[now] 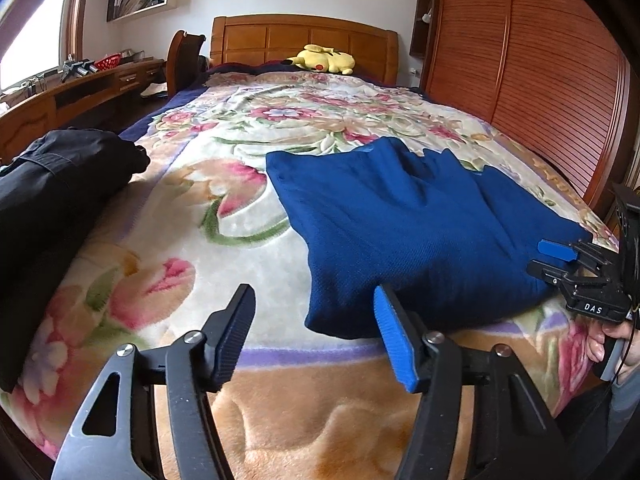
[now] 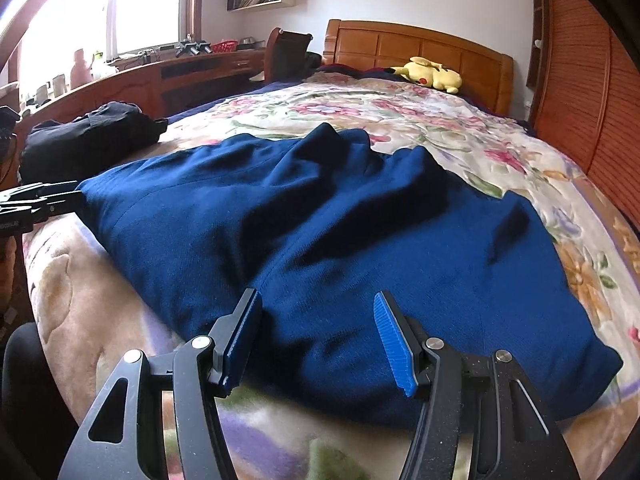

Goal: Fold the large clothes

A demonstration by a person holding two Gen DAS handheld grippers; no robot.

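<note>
On the bed (image 1: 168, 248), my left gripper (image 1: 314, 334) hangs with jaws apart at the blue top's (image 1: 400, 220) near corner. From my right gripper (image 2: 318, 338), jaws apart too, over its hem. Next I should pinch and fold.

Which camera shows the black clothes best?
The left wrist view. There the black clothes lie big and close on the left side of the floral blanket, so the seams and folds show. In the right wrist view the black clothes are a smaller, darker heap farther off, by the bed's edge.
</note>
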